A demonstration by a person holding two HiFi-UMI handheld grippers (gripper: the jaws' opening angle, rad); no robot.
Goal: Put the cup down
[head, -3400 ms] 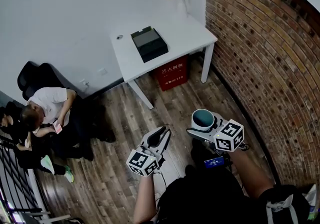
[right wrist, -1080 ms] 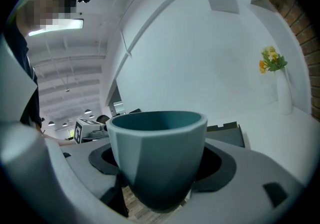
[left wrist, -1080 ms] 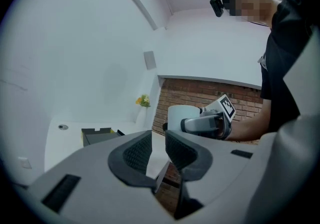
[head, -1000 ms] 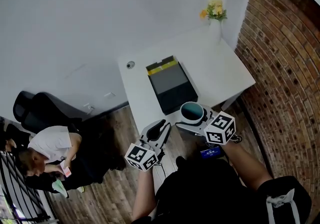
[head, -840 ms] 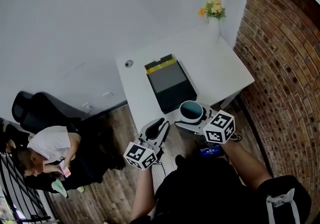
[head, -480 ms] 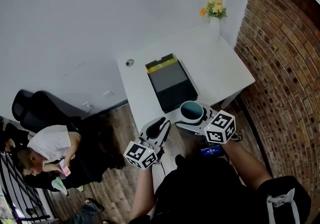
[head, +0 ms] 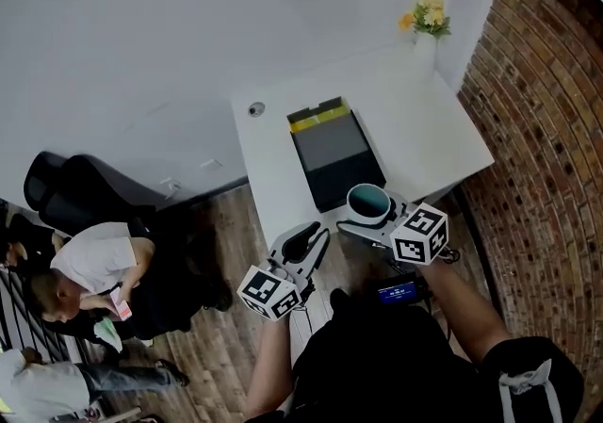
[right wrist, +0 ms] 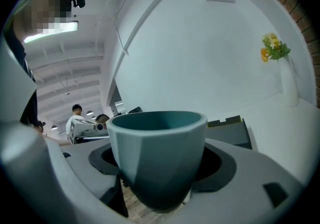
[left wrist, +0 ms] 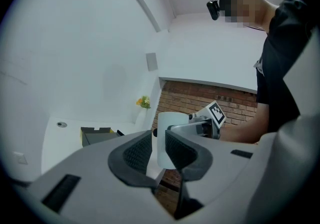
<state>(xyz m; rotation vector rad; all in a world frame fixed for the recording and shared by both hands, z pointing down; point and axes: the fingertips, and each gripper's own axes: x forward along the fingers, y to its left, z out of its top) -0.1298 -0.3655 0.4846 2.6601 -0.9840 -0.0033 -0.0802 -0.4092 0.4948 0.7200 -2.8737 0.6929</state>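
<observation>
Teal cup (right wrist: 157, 155) (upright); within right claw (right wrist: 161, 170)

Table (head: 426, 134) bare right of the dark box (head: 337, 165); vase (head: 425, 42) seems tucked in far corner

No legible words, brands or numbers anywhere. Only black-and-white square code patterns on the left white marker cube (head: 269, 292) and the right white marker cube (head: 420, 234); small blue-lit dark screen (head: 397, 292) too blurred to read.
</observation>
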